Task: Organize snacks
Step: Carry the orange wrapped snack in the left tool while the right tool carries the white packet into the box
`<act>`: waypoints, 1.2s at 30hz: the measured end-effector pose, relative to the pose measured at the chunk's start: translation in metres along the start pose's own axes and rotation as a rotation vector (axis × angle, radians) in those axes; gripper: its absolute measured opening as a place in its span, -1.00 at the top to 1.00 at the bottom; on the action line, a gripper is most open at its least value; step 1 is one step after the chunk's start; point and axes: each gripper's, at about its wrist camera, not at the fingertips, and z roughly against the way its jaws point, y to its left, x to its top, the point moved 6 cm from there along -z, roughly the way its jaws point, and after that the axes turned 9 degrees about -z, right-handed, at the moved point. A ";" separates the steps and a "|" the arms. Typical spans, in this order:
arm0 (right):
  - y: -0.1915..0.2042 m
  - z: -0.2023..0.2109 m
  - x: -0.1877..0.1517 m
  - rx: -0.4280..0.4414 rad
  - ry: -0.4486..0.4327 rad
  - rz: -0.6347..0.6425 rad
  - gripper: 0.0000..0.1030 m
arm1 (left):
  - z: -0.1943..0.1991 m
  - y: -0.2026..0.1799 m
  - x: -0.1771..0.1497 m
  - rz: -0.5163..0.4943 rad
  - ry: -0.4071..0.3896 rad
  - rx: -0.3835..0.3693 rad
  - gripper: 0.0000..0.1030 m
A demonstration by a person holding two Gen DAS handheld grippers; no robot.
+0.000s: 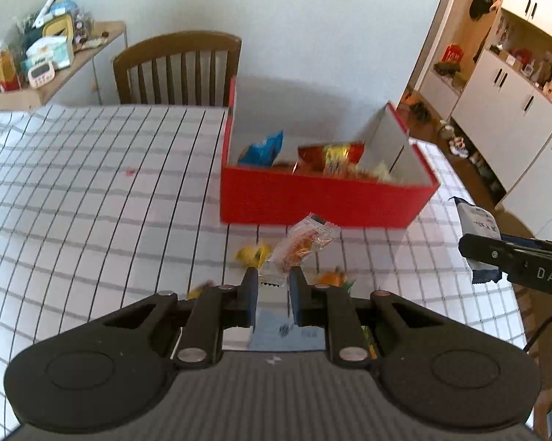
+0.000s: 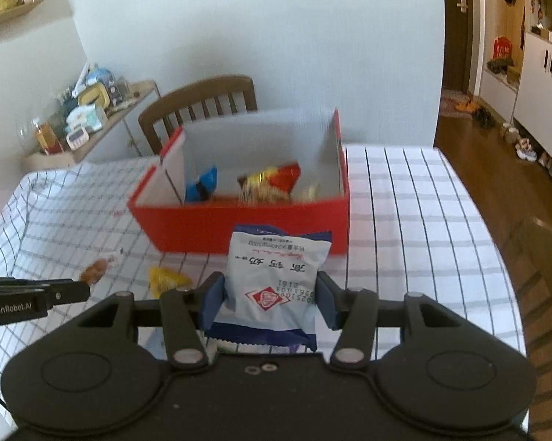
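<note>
While both grippers sit in front of the red box (image 1: 323,198), each has a snack clamped. Left gripper (image 1: 273,286): jaws narrow, pinching the lower edge of a clear packet (image 1: 298,248) with orange contents; packet tilts up toward 1 o'clock, lifted off the surface (image 1: 92,183). Right gripper (image 2: 270,299): jaws set wider, closed on the sides of a white-and-blue pouch (image 2: 276,279), upright, print upside down in the right wrist view.

Box is at 12 o'clock from both grippers, open top, white inside, with a white divider. Already inside: blue bag (image 1: 263,149) and a red-yellow bag (image 1: 331,158), both in the larger compartment. What lies in the smaller compartment cannot be told.

Loose on the checked cloth near the box front: yellow wrapper (image 1: 252,253) at 11 o'clock of the left gripper, orange wrapper (image 1: 331,279) at 2 o'clock, partly hidden by the finger. In the right wrist view, a brown snack (image 2: 94,270) lies at 10 o'clock by the left gripper's tip.

Wooden chair (image 1: 176,70) stands behind the surface, at 11 o'clock of the box.
</note>
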 end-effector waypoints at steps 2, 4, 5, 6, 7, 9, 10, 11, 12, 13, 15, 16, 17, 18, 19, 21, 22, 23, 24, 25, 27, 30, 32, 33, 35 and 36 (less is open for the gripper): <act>0.002 0.001 0.013 0.004 -0.018 0.005 -0.01 | 0.002 -0.001 0.013 -0.003 -0.018 0.005 0.66; 0.006 0.001 0.026 0.009 -0.036 0.014 -0.01 | 0.003 -0.001 0.025 -0.010 -0.033 0.013 0.66; 0.007 0.001 0.031 0.009 -0.044 0.020 -0.01 | 0.004 -0.002 0.033 -0.017 -0.042 0.018 0.66; 0.009 0.001 0.036 0.009 -0.052 0.027 -0.01 | 0.004 -0.002 0.039 -0.021 -0.049 0.021 0.66; 0.011 0.000 0.042 0.011 -0.060 0.033 -0.01 | 0.004 -0.003 0.046 -0.025 -0.057 0.023 0.66; 0.014 -0.001 0.052 0.016 -0.068 0.041 -0.01 | 0.004 -0.004 0.060 -0.036 -0.072 0.035 0.66; 0.016 -0.003 0.058 0.016 -0.072 0.045 -0.01 | 0.003 -0.004 0.066 -0.040 -0.077 0.040 0.66; 0.017 -0.004 0.063 0.015 -0.076 0.052 -0.01 | 0.002 -0.004 0.073 -0.046 -0.083 0.046 0.66; 0.019 -0.007 0.067 0.014 -0.079 0.058 -0.01 | 0.000 -0.004 0.079 -0.053 -0.086 0.053 0.66; 0.020 -0.009 0.072 0.013 -0.081 0.064 -0.01 | -0.001 -0.004 0.084 -0.062 -0.090 0.064 0.66; 0.023 -0.016 0.082 0.016 -0.076 0.075 -0.01 | -0.007 -0.004 0.096 -0.075 -0.091 0.082 0.66; 0.023 -0.021 0.085 0.010 -0.075 0.080 -0.01 | -0.009 -0.004 0.100 -0.080 -0.091 0.090 0.66; 0.025 -0.024 0.089 -0.001 -0.076 0.088 -0.01 | -0.012 -0.004 0.105 -0.086 -0.091 0.100 0.66; 0.025 -0.028 0.091 -0.009 -0.078 0.093 -0.01 | -0.016 -0.003 0.110 -0.090 -0.090 0.109 0.66; 0.025 -0.034 0.095 -0.013 -0.078 0.094 -0.01 | -0.019 -0.002 0.114 -0.094 -0.088 0.113 0.66; 0.025 -0.041 0.100 -0.020 -0.073 0.092 -0.01 | -0.026 0.000 0.124 -0.104 -0.083 0.126 0.66; 0.024 -0.045 0.101 -0.019 -0.071 0.092 -0.01 | -0.030 0.000 0.128 -0.107 -0.078 0.131 0.66; 0.025 -0.048 0.103 -0.019 -0.070 0.093 -0.01 | -0.034 0.000 0.131 -0.113 -0.072 0.131 0.66; 0.026 -0.052 0.105 -0.019 -0.066 0.094 -0.01 | -0.038 0.000 0.135 -0.118 -0.068 0.136 0.66; 0.027 -0.057 0.107 -0.018 -0.059 0.095 -0.01 | -0.042 0.000 0.138 -0.124 -0.064 0.142 0.66; 0.027 -0.063 0.109 -0.021 -0.054 0.095 -0.01 | -0.052 -0.001 0.145 -0.136 -0.053 0.145 0.66; 0.028 -0.077 0.112 -0.022 -0.031 0.097 -0.01 | -0.067 -0.002 0.150 -0.150 -0.035 0.151 0.66; 0.027 -0.088 0.113 -0.029 -0.017 0.102 -0.01 | -0.080 -0.004 0.153 -0.152 -0.016 0.142 0.66; 0.027 -0.093 0.113 -0.029 -0.003 0.106 -0.01 | -0.086 -0.004 0.154 -0.153 -0.006 0.141 0.66; 0.024 -0.106 0.112 -0.045 0.016 0.111 -0.01 | -0.100 -0.007 0.154 -0.161 0.016 0.133 0.66; 0.023 -0.111 0.111 -0.052 0.026 0.108 -0.01 | -0.106 -0.007 0.154 -0.164 0.026 0.133 0.66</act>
